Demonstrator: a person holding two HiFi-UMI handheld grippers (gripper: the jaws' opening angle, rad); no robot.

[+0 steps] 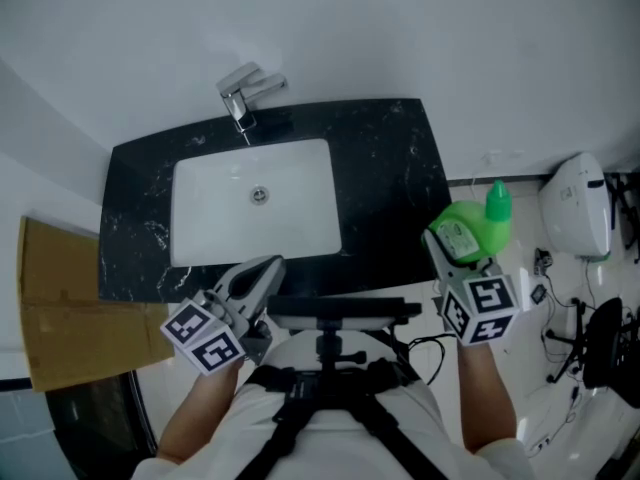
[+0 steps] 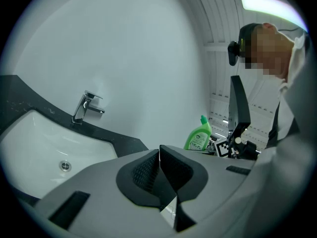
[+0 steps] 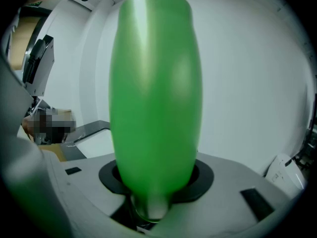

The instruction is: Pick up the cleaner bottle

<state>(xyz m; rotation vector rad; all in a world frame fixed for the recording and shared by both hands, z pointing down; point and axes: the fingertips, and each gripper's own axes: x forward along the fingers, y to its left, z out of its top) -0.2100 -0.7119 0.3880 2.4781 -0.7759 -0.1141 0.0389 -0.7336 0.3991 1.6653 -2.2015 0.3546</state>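
We saw the cleaner bottle (image 1: 465, 230) at about 3 o'clock in the head view. It was off the right end of the black counter (image 1: 400, 168) and up in the air. It was bright green, with a darker green cap on a bent neck and a white and green label on its side. The right hand-held gripper (image 1: 452, 256) was pinching it low down, with a black pad on each side.

The left hand-held gripper (image 1: 262, 273) was at about 7 o'clock, near the front edge of the counter. Its jaws were pressed together with nothing between them.

Some things were hard to see. The words on the label were too small for us to read. In the head view the gripper hid the bottom of the bottle. In the right gripper view the bottle was so close that it looked blurry and filled the middle, and we could not see its cap. In the left gripper view we saw only its top half, at about 2 o'clock, because the gripper's grey body covered the rest.
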